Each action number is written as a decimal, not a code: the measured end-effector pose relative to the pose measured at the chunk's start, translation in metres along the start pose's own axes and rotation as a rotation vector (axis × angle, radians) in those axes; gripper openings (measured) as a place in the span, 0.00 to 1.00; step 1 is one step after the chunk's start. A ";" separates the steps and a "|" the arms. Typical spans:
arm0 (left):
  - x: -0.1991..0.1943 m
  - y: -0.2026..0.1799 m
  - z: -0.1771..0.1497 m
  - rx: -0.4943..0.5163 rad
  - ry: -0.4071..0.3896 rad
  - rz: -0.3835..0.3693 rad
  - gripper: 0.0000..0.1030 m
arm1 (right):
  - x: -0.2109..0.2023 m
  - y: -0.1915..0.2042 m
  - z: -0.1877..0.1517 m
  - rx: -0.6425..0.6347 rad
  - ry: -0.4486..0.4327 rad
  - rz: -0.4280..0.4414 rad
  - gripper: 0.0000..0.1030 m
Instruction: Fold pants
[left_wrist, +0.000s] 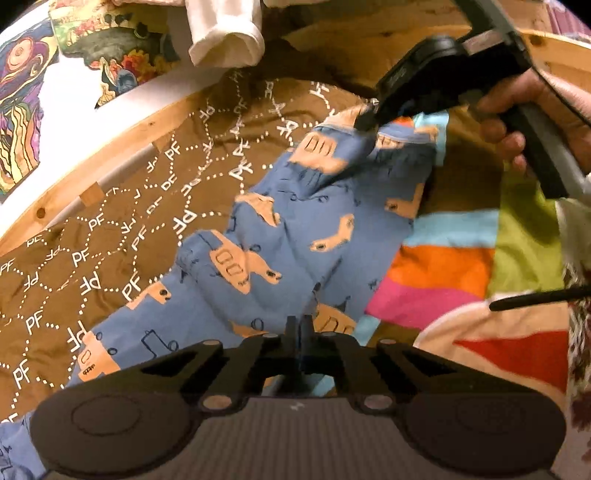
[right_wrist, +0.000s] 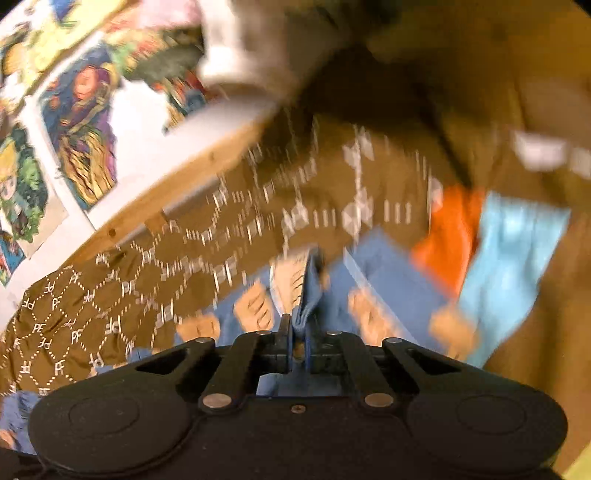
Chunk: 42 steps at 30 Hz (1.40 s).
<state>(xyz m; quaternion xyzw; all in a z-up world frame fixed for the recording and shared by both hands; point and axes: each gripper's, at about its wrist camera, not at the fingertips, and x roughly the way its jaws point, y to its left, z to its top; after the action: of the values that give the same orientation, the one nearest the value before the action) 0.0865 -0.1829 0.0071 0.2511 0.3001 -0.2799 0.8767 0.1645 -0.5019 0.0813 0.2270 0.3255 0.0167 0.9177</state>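
Note:
The blue pants (left_wrist: 295, 225) with tan vehicle prints lie stretched across a brown bedspread (left_wrist: 110, 236) marked "PF". My left gripper (left_wrist: 299, 328) is shut on the pants' near edge. My right gripper (left_wrist: 365, 118) is seen in the left wrist view pinching the pants' far end and lifting it. In the right wrist view, which is blurred, the right gripper (right_wrist: 298, 332) is shut on a fold of the blue pants (right_wrist: 306, 288).
A striped cloth (left_wrist: 454, 254) in orange, pink, light blue and green lies to the right of the pants. A wooden bed rail (left_wrist: 122, 136) runs along the far side, with a white garment (left_wrist: 225, 33) above it. Colourful pictures (right_wrist: 77, 122) hang on the wall.

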 end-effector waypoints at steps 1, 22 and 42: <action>-0.001 0.000 0.001 0.004 -0.002 -0.005 0.00 | -0.008 0.002 0.006 -0.027 -0.024 -0.010 0.05; 0.006 0.018 -0.013 -0.078 0.084 -0.164 0.37 | -0.014 -0.022 -0.003 -0.255 0.103 -0.262 0.15; -0.033 0.150 -0.049 -0.506 0.142 0.003 0.72 | -0.001 0.020 -0.026 -0.414 0.068 -0.117 0.87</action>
<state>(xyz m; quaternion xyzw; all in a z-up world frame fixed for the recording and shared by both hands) 0.1422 -0.0343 0.0356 0.0434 0.4209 -0.1762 0.8888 0.1500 -0.4730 0.0727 0.0134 0.3584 0.0374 0.9327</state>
